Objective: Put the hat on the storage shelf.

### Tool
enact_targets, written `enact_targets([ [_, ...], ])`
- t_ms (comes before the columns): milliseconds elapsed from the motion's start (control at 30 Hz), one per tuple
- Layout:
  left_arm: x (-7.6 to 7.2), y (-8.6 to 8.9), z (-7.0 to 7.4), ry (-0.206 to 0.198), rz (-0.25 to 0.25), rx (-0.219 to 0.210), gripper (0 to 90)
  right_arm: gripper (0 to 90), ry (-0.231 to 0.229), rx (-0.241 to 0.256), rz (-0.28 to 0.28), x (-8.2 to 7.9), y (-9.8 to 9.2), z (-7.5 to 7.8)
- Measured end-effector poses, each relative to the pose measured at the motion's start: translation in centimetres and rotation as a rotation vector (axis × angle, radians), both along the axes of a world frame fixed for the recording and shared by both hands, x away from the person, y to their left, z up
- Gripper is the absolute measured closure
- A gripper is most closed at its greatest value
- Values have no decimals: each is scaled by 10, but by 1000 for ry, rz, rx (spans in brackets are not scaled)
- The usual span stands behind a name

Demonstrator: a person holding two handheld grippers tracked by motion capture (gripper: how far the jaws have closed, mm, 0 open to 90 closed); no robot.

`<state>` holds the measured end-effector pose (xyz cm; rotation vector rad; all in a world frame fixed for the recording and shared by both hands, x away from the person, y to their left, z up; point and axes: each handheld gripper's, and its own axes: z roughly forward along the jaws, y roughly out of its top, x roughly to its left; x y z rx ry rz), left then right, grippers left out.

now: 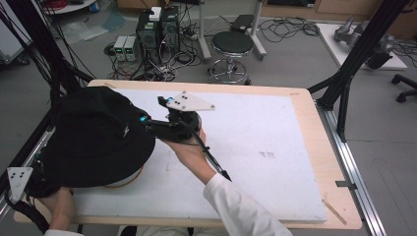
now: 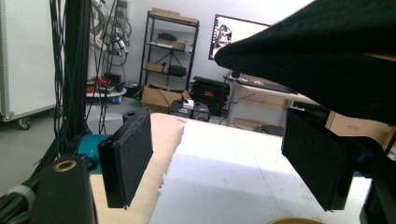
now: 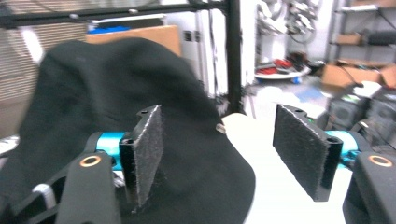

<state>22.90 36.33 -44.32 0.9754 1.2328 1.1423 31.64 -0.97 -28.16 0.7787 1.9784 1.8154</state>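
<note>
A black brimmed hat [image 1: 96, 135] rests on something with a tan round rim [image 1: 129, 180] at the left of the white board [image 1: 255, 147]. A hand holds my right gripper [image 1: 150, 123] at the hat's right brim, jaws pointing left. In the right gripper view the right gripper [image 3: 224, 140] is open, its left pad [image 3: 148, 151] in front of the hat [image 3: 102, 112]. My left gripper [image 1: 22, 183] sits at the table's front left corner, beside the hat's lower edge. Seen in the left gripper view, the left gripper [image 2: 217, 149] is open, with the brim [image 2: 322, 56] overhead.
The wooden table edge [image 1: 314, 123] frames the white board. Black frame posts [image 1: 351, 64] stand at the right and cables hang at the left. Behind the table are a stool [image 1: 232, 46] and computer boxes [image 1: 157, 32] on the floor.
</note>
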Motion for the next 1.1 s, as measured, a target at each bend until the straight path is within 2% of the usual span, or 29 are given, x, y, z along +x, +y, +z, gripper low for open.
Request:
enact_targets([
  [33, -1, 0, 0, -3, 4, -1, 250, 306, 10, -2, -30, 1, -11, -2],
  [67, -1, 0, 0, -3, 4, -1, 250, 306, 10, -2, -30, 1, -11, -2],
  [100, -1, 0, 0, -2, 5, -7, 250, 290, 7, 0, -71, 1, -25, -4],
  [133, -1, 0, 0, -2, 5, -7, 250, 290, 7, 0, -71, 1, -25, -4],
  [167, -1, 0, 0, 2, 3, -10, 250, 277, 15, 2, -101, 2, -39, -6],
  [233, -1, 0, 0, 1, 2, -12, 250, 269, 24, 11, -128, 1, -55, -8],
  [267, -1, 0, 0, 1, 2, -12, 250, 269, 24, 11, -128, 1, -55, -8],
  [300, -2, 0, 0, 1, 3, -9, 250, 264, 24, 8, -167, -1, -74, -12],
  [333, -2, 0, 0, 1, 3, -9, 250, 264, 24, 8, -167, -1, -74, -12],
  [367, -2, 0, 0, 2, 4, -10, 250, 261, 24, 1, -178, -2, -80, -14],
  [433, -1, 0, 0, 3, 3, -6, 250, 257, 19, -26, -229, -6, -108, -22],
  [567, -1, -2, 0, 4, 3, -2, 250, 255, 25, -29, -291, -13, -139, -32],
  [600, -1, -2, 0, 4, 3, -2, 250, 255, 25, -29, -291, -13, -139, -32],
  [633, 0, -2, 0, 5, 2, 0, 250, 255, 27, -36, -330, -15, -155, -36],
  [667, 0, -3, 0, 4, 2, 0, 250, 253, 32, -37, -346, -16, -162, -37],
  [733, 0, -3, 0, 6, 2, -1, 250, 253, 35, -38, -360, -17, -167, -38],
  [767, 1, -3, 0, 5, 1, -4, 250, 253, 42, -35, -393, -19, -181, -42],
  [800, 1, -3, 0, 5, 1, -4, 250, 253, 42, -35, -393, -19, -181, -42],
  [867, 2, -3, 0, 5, 0, -5, 250, 252, 49, -38, -433, -21, -196, -48],
  [933, 3, -2, -1, 6, -6, -2, 250, 237, 65, -62, -463, -21, -203, -50],
  [1000, 4, -3, -1, 11, -8, -5, 250, 240, 54, -53, -478, -24, -209, -53],
  [1100, 4, -3, -1, 9, -9, -5, 250, 240, 47, -74, -502, -27, -216, -57],
])
